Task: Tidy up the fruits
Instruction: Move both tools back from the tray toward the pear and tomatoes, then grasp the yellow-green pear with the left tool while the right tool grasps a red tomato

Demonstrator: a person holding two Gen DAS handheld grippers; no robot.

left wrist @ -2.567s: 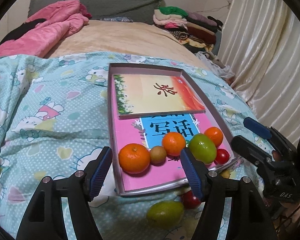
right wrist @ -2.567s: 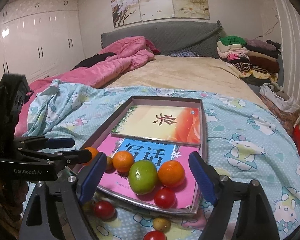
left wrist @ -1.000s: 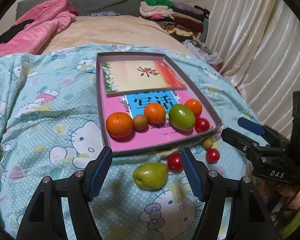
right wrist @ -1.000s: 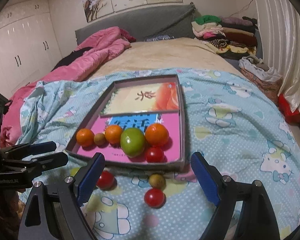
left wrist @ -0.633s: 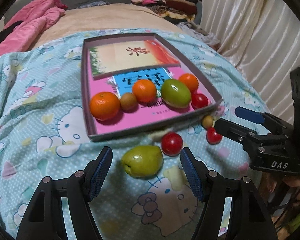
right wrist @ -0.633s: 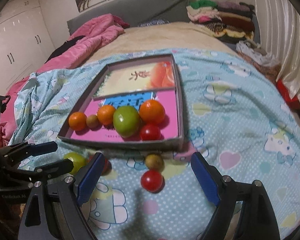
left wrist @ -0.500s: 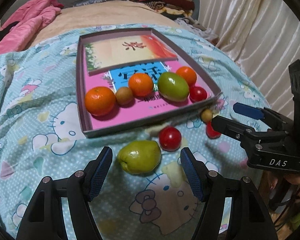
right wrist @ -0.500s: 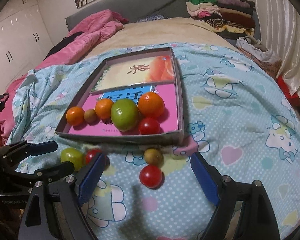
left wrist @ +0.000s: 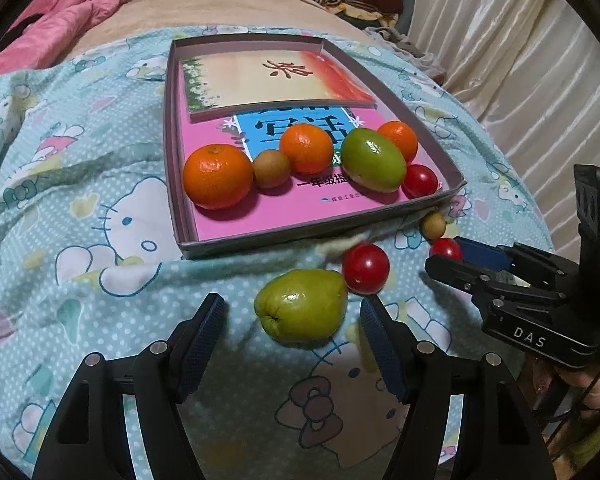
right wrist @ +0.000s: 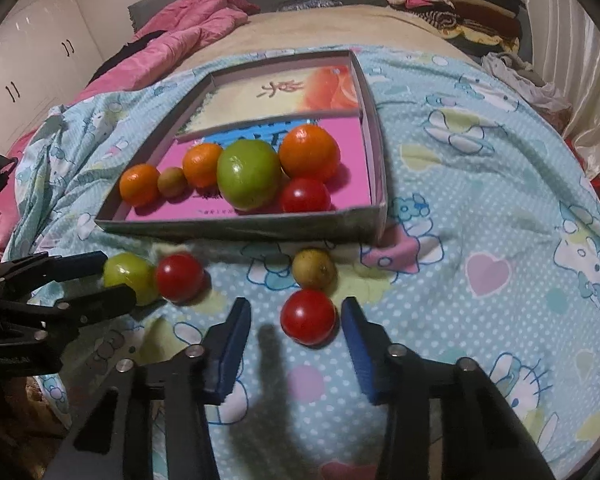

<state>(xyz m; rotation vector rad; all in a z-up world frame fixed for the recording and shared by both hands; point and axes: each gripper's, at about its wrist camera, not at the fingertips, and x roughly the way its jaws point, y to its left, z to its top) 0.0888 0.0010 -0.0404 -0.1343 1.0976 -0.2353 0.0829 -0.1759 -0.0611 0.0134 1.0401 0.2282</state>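
My right tool is closing around a red tomato on the bed, pads not touching; my left tool gapes around the green pear before the tray

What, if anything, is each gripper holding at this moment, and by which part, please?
Nothing is held. The left gripper stands open around the green pear without touching it. The right gripper is closing around a red tomato; its pads are not yet touching.

A pear lies between the left fingers; a tomato between the right fingers; the tray beyond both.
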